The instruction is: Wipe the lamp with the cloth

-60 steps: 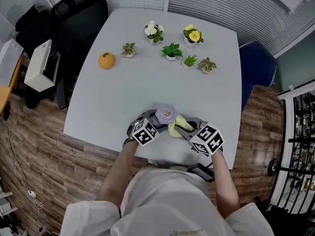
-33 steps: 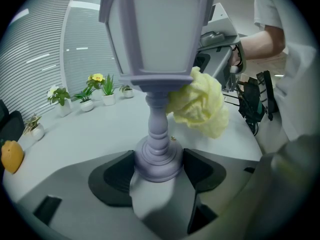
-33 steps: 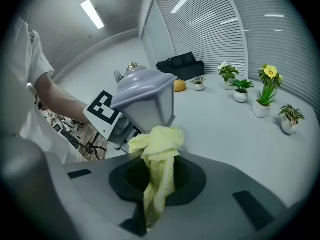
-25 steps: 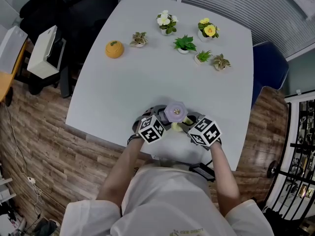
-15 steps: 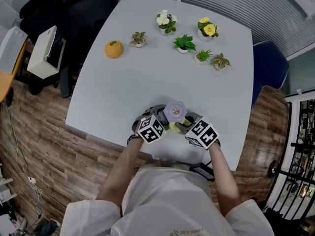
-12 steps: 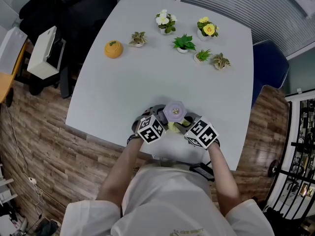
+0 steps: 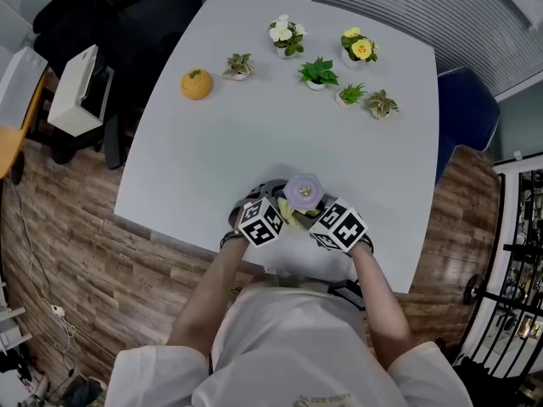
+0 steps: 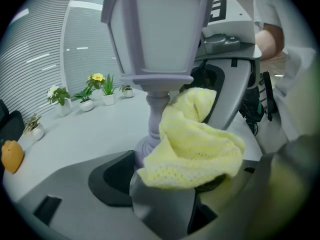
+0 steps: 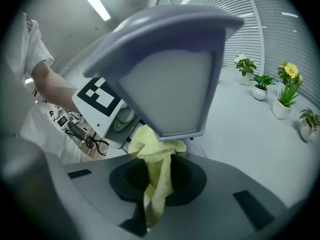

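A small lavender lantern-shaped lamp [image 7: 304, 192] stands near the table's front edge. My left gripper [image 7: 271, 213] is at its left side and grips the lamp's round base [image 8: 143, 153] low down. The yellow knitted cloth [image 8: 194, 145] is pinched in my right gripper [image 9: 154, 204], which is shut on it. The cloth is bunched against the lamp's stem [image 8: 156, 110], just under the shade [image 9: 170, 79]. In the head view only a sliver of the cloth [image 7: 289, 216] shows between the two marker cubes. My right gripper [image 7: 321, 219] is right of the lamp.
Several small potted plants [image 7: 319, 75] and an orange pumpkin-shaped object [image 7: 196, 84] stand at the table's far side. A black chair [image 7: 127, 15] is at the far left, a blue chair [image 7: 462, 108] at the right. The table's front edge [image 7: 212, 246] is just behind the grippers.
My right gripper has moved left with the cloth, from the lamp's right side to under its shade. The left gripper and lamp have stayed put.
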The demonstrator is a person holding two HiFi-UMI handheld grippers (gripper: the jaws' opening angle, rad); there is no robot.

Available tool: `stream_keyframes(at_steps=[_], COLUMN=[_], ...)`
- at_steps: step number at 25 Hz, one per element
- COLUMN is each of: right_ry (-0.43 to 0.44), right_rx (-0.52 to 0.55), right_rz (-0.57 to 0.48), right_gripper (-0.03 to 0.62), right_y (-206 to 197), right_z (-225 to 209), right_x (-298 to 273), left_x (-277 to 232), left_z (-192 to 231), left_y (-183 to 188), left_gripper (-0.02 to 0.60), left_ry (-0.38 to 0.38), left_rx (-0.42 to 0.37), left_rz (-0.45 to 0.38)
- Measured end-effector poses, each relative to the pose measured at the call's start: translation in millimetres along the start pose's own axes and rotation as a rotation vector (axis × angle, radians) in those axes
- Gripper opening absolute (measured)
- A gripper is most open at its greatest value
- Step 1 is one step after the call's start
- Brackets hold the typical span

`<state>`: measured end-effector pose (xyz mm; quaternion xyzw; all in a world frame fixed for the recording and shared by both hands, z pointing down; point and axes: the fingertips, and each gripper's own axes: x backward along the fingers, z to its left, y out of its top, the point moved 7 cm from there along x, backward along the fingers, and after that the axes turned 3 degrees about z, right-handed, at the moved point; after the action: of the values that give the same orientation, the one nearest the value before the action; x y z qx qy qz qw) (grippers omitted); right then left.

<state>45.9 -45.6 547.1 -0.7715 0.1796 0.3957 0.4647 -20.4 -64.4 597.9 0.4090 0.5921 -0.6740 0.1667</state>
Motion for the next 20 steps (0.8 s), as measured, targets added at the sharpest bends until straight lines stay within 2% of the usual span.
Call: stream_keyframes(at_steps=[5,20], right_ry=[0.011,-0.05], right_rx=[-0.066,-0.12], right_rz=[-0.015,0.0], right_gripper=[0.046,0.046], right_y=[-5.1,-19.6], right_z=[-3.9,-20.5], right_x=[2.0,15.2], left_x=[0.7,1.4], left_z=[-0.7,-1.0], left_y=[-0.4,-0.5], left_gripper=[0.301,0.301], left_ry=[0.001,0.001], left_rx=[-0.001,-0.002], left_rz=[-0.002,-0.002])
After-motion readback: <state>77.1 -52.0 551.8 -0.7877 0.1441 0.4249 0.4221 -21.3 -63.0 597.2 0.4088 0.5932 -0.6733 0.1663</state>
